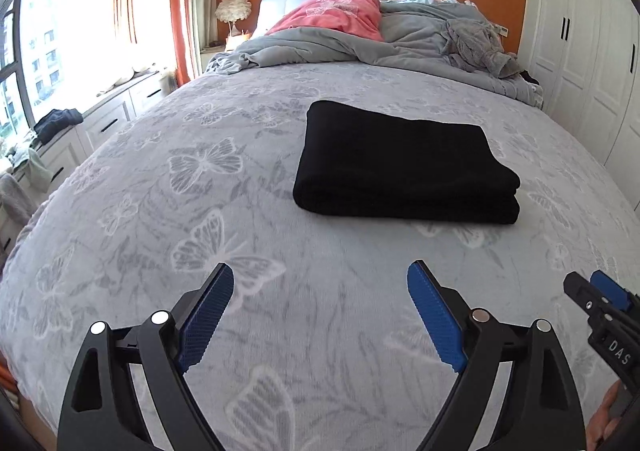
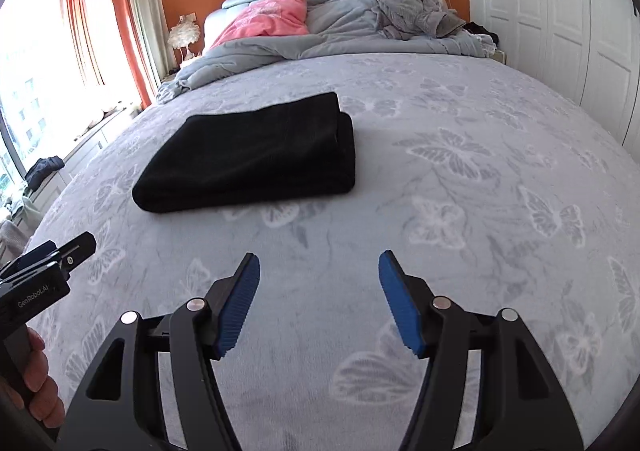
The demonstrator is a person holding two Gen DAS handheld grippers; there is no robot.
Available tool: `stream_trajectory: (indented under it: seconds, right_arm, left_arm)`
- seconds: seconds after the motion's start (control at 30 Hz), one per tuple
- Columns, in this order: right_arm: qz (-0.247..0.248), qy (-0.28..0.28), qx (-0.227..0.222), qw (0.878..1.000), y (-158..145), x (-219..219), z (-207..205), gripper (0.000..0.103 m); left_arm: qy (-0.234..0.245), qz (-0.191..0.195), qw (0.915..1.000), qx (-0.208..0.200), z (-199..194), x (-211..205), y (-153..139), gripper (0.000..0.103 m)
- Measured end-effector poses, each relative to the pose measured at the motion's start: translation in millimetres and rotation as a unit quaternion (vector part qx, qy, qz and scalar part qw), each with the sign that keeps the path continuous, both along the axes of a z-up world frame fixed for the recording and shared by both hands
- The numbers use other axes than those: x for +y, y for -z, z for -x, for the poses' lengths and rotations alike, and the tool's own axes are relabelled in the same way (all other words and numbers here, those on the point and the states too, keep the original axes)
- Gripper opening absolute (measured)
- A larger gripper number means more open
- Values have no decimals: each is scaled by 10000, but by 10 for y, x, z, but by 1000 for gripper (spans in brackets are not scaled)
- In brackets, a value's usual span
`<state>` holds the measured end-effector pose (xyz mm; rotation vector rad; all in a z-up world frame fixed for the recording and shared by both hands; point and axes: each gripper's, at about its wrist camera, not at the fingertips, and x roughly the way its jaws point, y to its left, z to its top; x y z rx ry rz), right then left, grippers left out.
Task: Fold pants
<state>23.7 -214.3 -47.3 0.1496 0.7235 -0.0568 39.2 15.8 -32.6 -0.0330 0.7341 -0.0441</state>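
Black pants (image 1: 404, 163) lie folded into a thick rectangle on the grey butterfly-print bedspread (image 1: 160, 235); the right wrist view has the same bundle (image 2: 252, 155) left of centre. My left gripper (image 1: 320, 275) hangs open over bare bedspread, well short of the pants, with nothing between its blue pads. My right gripper (image 2: 319, 261) is open too, empty, nearer the viewer than the pants. Each gripper shows at the edge of the other's view: the right one (image 1: 600, 291) at the lower right, the left one (image 2: 52, 255) at the lower left, held by a hand (image 2: 36, 383).
A rumpled grey duvet (image 1: 360, 43) and a pink pillow (image 1: 340, 15) lie at the head of the bed. White wardrobes (image 1: 580, 51) stand on the right. On the left, a window bench (image 1: 100, 119) carries dark clothes (image 1: 56, 123). A lamp (image 1: 232, 11) stands by the orange wall.
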Motion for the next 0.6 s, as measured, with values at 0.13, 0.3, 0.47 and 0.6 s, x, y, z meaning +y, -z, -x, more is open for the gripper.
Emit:
stream_trajectory:
  seconds: [0.13,0.3,0.47,0.6]
  right_arm:
    - [45,-170,12,9998,134,99,22,67]
    - [76,-142,-109,9998,198,125,41,71]
    - [343,-149,-66,9993,307,188,27,72]
    - [544,-282,33,9981,378,279,3,73]
  left_arm:
    - [74,-263,9996,-50,35,-37,270,86]
    - [-107,-459,9985,-296,27,-15,456,86]
    - [-49,-374,9989,-274,-5,11,487,85]
    - [-47,-356,9989,-285,-2,14,493,84]
